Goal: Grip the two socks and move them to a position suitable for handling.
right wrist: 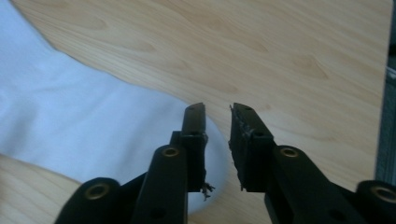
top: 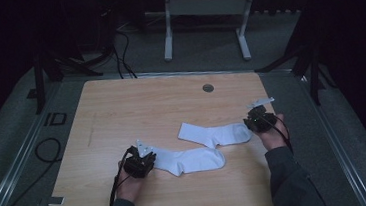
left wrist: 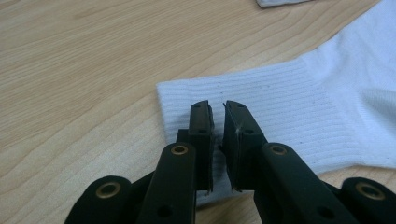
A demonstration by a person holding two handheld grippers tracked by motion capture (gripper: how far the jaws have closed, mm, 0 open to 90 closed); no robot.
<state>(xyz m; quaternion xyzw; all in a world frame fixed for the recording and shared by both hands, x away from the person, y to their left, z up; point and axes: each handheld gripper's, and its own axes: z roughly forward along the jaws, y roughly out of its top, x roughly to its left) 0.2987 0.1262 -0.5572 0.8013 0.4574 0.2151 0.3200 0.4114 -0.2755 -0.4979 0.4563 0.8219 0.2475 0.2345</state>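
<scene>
A person sits at a light wooden desk point(top: 121, 108) with a two-jaw gripper in each hand. Two white socks lie on it, toward the near edge — one nearer the left hand, one nearer the right.

The left gripper point(top: 140, 161) sits at the cuff end of the nearer sock point(top: 188, 160), which lies close to the near edge, left of the middle. In the left gripper view its jaws stand almost together, a thin slit between them, over the ribbed cuff point(left wrist: 280, 112); whether they nip any fabric cannot be told, as the tips hide the cloth beneath.

The right gripper point(top: 258, 119) is at the toe end of the farther sock point(top: 213, 133), near the desk's right edge. In the right gripper view its jaws are parted a little, with bare wood showing through the gap; the toe point(right wrist: 93, 126) lies under and beside one jaw, not pinched.

The step in hand looks like taking hold of the socks to pair or lay them together. Next the right gripper would probably need to settle over the toe and close on it, while the left secures the cuff.

Count: two socks, two grippers, one desk.
</scene>
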